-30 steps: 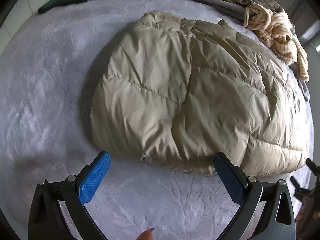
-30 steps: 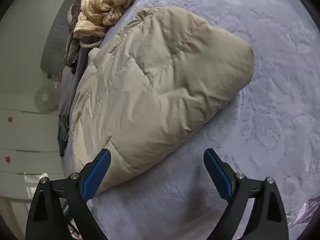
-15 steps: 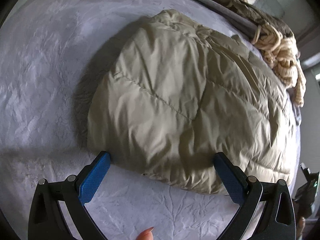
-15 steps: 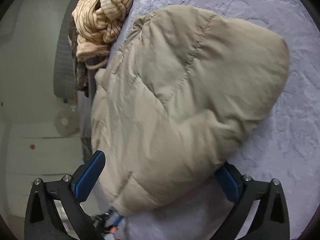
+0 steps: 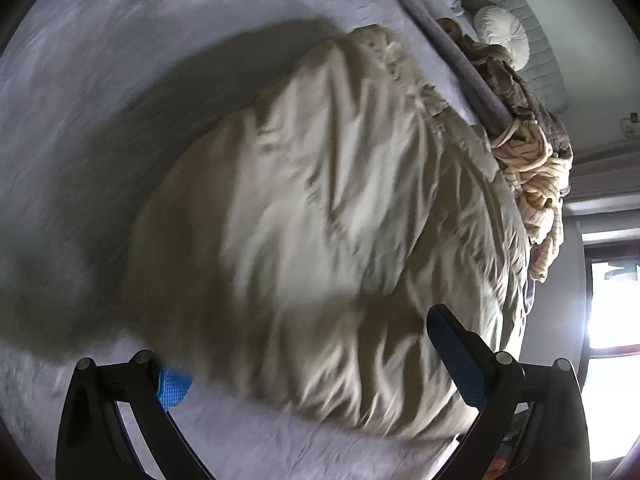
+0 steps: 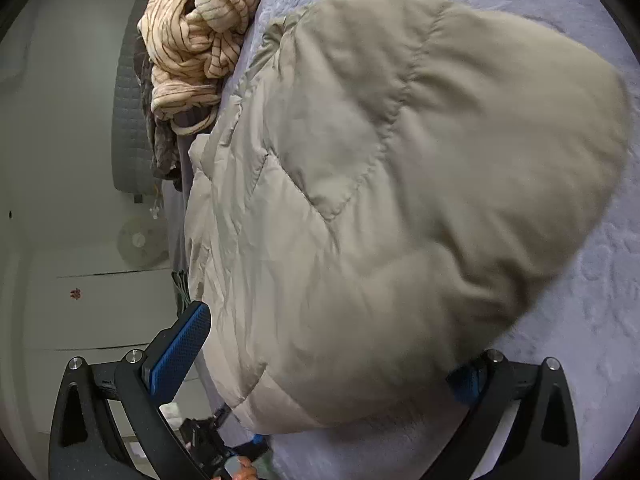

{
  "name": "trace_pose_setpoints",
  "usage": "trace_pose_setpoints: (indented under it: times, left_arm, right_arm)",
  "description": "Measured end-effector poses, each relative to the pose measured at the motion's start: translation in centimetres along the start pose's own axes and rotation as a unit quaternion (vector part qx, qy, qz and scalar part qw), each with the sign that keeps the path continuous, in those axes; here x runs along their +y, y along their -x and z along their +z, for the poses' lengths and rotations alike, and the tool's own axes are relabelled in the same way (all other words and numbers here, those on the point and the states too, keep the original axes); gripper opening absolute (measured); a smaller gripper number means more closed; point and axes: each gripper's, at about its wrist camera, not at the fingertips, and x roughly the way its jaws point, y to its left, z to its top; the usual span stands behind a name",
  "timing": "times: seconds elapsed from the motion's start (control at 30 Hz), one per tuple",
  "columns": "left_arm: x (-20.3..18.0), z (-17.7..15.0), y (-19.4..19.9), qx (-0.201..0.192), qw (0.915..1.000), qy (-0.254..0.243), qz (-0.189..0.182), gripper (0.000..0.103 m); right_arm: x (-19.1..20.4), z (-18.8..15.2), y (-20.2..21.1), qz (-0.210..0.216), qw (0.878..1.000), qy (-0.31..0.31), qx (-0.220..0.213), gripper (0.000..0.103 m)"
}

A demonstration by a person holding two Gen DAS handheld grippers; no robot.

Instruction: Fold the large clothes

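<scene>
Dim, motion-blurred, window (image 5: 608, 304) glare, fisheye-warped edges

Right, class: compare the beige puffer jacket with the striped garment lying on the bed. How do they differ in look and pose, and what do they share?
1. The beige puffer jacket is plain and quilted; the striped garment is cream with thin dark stripes.
2. The jacket lies folded in one broad padded mound; the striped garment is twisted and bunched in a heap.
3. The jacket fills the middle of the bed; the striped garment sits at its edge.
Both are soft clothes resting on the lavender bedcover.
</scene>
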Motion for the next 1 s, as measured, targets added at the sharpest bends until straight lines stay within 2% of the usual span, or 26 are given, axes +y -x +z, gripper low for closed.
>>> trace_pose_setpoints:
  times: [0.17, 0.3, 0.33, 0.4, 0.43, 0.47, 0.53, 0.57, 0.63, 0.67, 0.7, 0.8, 0.9, 1.0]
  left_arm:
    - [-1.1, 1.6, -2.9, -0.013, 0.9996, 0.021, 0.011, 0.103]
    - [-1.2, 2.1, -3.3, -0.029, 0.9988, 0.036, 0.017, 0.103]
    - [-1.3, 2.0, -3.2, -0.036, 0.9985, 0.035, 0.022, 0.095]
    - [-1.7, 1.8, -2.5, -0.051, 0.9980, 0.017, 0.034, 0.073]
    - [-2.2, 1.8, -2.1, -0.059, 0.9978, -0.003, 0.029, 0.051]
    - [-2.8, 1.9, -1.8, -0.061, 0.9973, -0.024, 0.033, 0.040]
    - [-4.2, 1.6, -0.9, -0.073, 0.9928, -0.074, 0.060, 0.030]
    - [-4.8, 1.4, -0.5, -0.079, 0.9896, -0.098, 0.071, 0.026]
    - [-6.2, 1.0, 0.1, -0.090, 0.9820, -0.140, 0.088, 0.024]
    - [-6.6, 0.8, 0.5, -0.094, 0.9796, -0.154, 0.088, 0.023]
    - [-6.6, 0.8, 0.9, -0.095, 0.9792, -0.158, 0.085, 0.023]
    - [-6.7, 0.9, 1.5, -0.092, 0.9781, -0.169, 0.079, 0.023]
    - [-7.1, 0.5, 2.3, -0.090, 0.9712, -0.204, 0.082, 0.022]
    - [-6.9, 0.1, 3.6, -0.086, 0.9684, -0.222, 0.075, 0.022]
  right_arm:
    - [0.2, 0.7, -2.2, 0.024, 0.999, -0.006, 0.019, 0.103]
    - [0.3, 0.8, -3.4, 0.026, 0.999, -0.001, 0.025, 0.103]
    - [0.2, 0.8, -3.5, 0.025, 0.999, 0.001, 0.026, 0.103]
    - [0.1, 0.7, -3.4, 0.028, 0.999, 0.003, 0.027, 0.103]
    - [0.1, 0.7, -3.3, 0.031, 0.999, 0.003, 0.028, 0.103]
    - [0.1, 0.7, -3.2, 0.032, 0.999, 0.002, 0.030, 0.103]
    - [0.2, 0.7, -3.1, 0.028, 0.999, -0.001, 0.034, 0.103]
    - [0.3, 0.6, -3.0, 0.021, 0.999, -0.004, 0.033, 0.099]
    - [0.2, 0.5, -2.8, 0.007, 0.999, -0.010, 0.032, 0.083]
    - [0.0, 0.4, -2.8, 0.004, 0.999, -0.015, 0.035, 0.067]
    - [-0.3, 0.3, -2.7, 0.007, 0.999, -0.022, 0.036, 0.055]
    - [0.1, -0.1, -2.1, 0.010, 0.999, -0.013, 0.032, 0.036]
    - [1.1, -0.7, -1.3, 0.005, 1.000, 0.009, 0.029, 0.028]
    - [2.0, -1.7, -0.1, -0.001, 0.999, 0.028, 0.025, 0.026]
